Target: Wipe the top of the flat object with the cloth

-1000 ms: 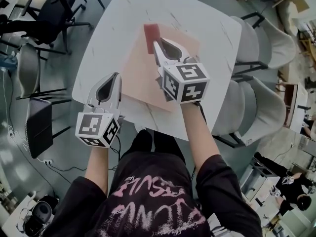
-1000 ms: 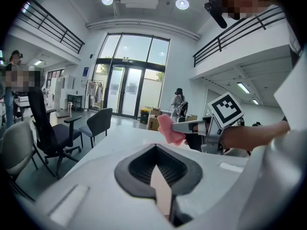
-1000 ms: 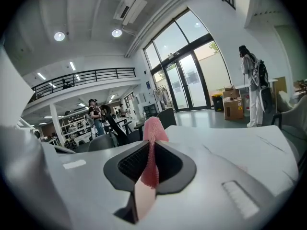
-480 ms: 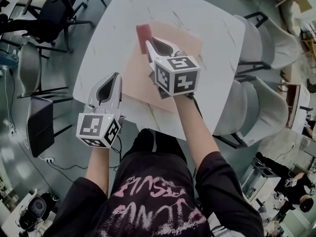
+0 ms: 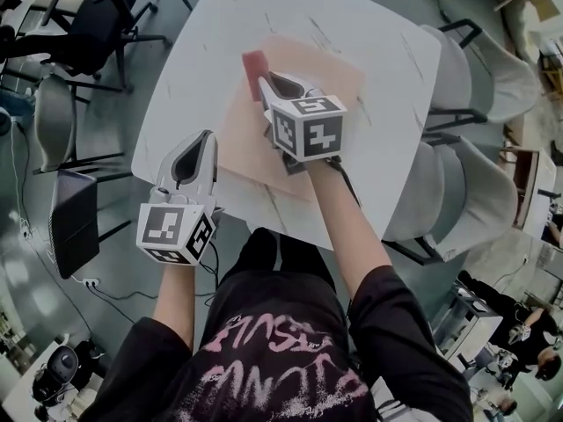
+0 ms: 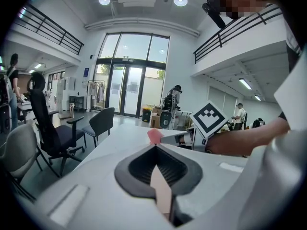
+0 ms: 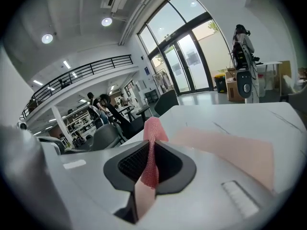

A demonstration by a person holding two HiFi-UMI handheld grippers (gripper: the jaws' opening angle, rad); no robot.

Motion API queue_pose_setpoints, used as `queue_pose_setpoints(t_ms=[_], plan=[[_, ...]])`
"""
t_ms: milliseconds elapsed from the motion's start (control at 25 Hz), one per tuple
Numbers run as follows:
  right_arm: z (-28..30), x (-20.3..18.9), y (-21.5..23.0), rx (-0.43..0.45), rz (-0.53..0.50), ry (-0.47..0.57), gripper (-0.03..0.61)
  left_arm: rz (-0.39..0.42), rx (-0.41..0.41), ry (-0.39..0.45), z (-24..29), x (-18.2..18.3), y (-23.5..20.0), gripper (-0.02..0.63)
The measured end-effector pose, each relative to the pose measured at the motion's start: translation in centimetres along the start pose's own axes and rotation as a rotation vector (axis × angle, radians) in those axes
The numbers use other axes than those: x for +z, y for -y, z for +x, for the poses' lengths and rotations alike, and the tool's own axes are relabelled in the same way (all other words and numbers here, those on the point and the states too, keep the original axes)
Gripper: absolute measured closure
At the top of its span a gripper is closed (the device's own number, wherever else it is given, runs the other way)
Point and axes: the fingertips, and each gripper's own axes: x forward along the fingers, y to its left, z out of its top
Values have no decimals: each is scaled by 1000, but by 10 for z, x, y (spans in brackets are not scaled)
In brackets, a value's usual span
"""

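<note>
A flat pale-pink mat lies on the white table. A small red mesh cloth rests on the mat's far left part, and my right gripper is shut on it. In the right gripper view the cloth stands pinched between the jaws of that gripper, with the mat spreading to the right. My left gripper sits at the mat's near left edge, shut on a thin strip of the mat. From the left gripper I see the cloth ahead.
Pale chairs stand along the table's right side. A black office chair and grey chairs stand to the left. The table's near edge runs just behind the left gripper. People stand further off in the hall.
My right gripper has slid the cloth a little to the left across the mat. The left gripper has stayed where it was.
</note>
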Motion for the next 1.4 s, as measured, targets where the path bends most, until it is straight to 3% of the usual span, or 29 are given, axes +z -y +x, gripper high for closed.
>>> queue_pose_setpoints(t_ms=[1400], plan=[[-63,-34,120,-279,86,-52,531,17,-46,-7,15,-5,24,614]])
